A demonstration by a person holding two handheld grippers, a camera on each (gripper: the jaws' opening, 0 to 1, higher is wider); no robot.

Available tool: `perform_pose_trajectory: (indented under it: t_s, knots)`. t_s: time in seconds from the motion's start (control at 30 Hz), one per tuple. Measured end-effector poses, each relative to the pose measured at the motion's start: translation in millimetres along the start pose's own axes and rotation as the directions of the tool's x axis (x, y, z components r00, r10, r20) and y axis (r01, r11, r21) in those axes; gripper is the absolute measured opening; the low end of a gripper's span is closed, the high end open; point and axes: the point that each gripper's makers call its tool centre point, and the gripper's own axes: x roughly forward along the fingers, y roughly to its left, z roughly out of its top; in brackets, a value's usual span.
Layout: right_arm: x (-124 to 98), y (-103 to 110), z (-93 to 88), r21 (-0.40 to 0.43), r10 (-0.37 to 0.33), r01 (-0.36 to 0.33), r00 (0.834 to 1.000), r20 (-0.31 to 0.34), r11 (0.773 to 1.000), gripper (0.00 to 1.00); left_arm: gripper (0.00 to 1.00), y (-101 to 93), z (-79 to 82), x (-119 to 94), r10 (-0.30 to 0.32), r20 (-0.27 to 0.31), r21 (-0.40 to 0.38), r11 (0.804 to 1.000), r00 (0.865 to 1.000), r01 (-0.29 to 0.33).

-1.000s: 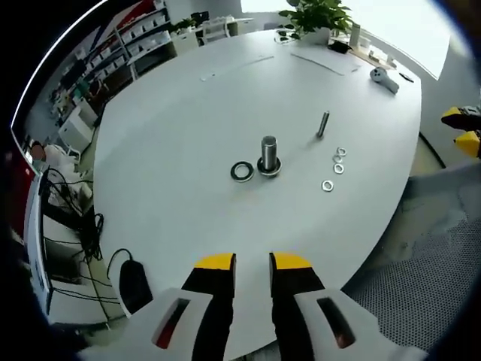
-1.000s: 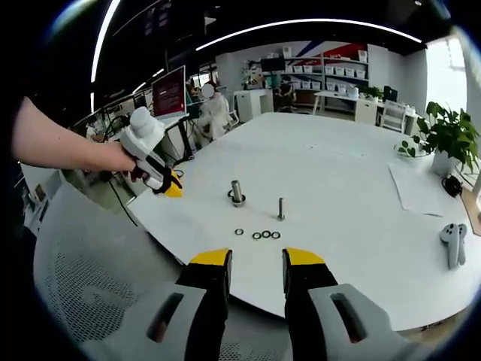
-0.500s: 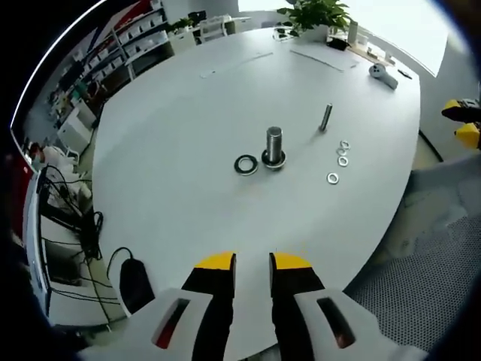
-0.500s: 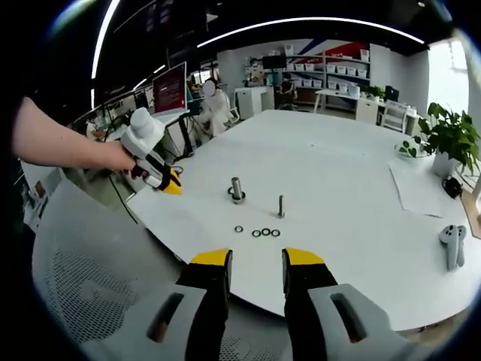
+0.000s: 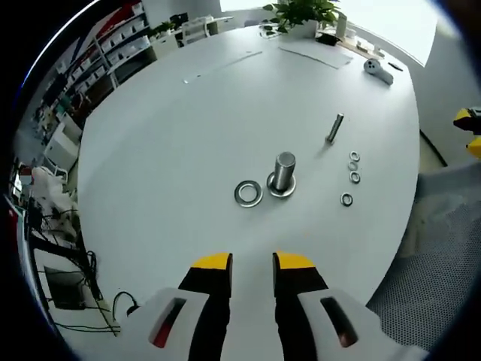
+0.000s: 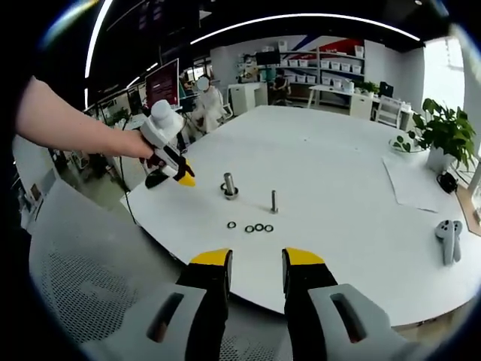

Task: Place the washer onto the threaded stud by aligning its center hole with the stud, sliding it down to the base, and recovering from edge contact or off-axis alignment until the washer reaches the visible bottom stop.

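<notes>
Still approaching: left claw (image 5: pixel 251 261) spread and empty, near the washer (image 5: pixel 248 193) beside the stud (image 5: pixel 283 172); next, pinch its rim.

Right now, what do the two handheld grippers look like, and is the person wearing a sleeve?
Each gripper has two black jaws capped with yellow tips, mounted on pale grey bodies with dark slots showing red inside: the left gripper and the right gripper. In the right gripper view, the left gripper is white-bodied with black and yellow jaws, held by a hand on a bare forearm; no sleeve is visible.
</notes>
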Motion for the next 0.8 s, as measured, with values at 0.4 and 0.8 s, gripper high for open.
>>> perform_pose_trajectory:
  t_s: [0.4,0.8]
  knots:
    - [-1,-2,-0.3,0.011,-0.008,0.008,1.0,-0.001,1.0,0.29,0.22,8.5,19.6,36,-0.07,-0.009,0.085,0.994,0.998,0.07]
    - [-2,-4,-2.2,0.022,-0.015,0.015,1.0,-0.01,1.0,0.29,0.23,4.5,35.7,60,-0.15,-0.032,0.202,0.967,0.988,0.153]
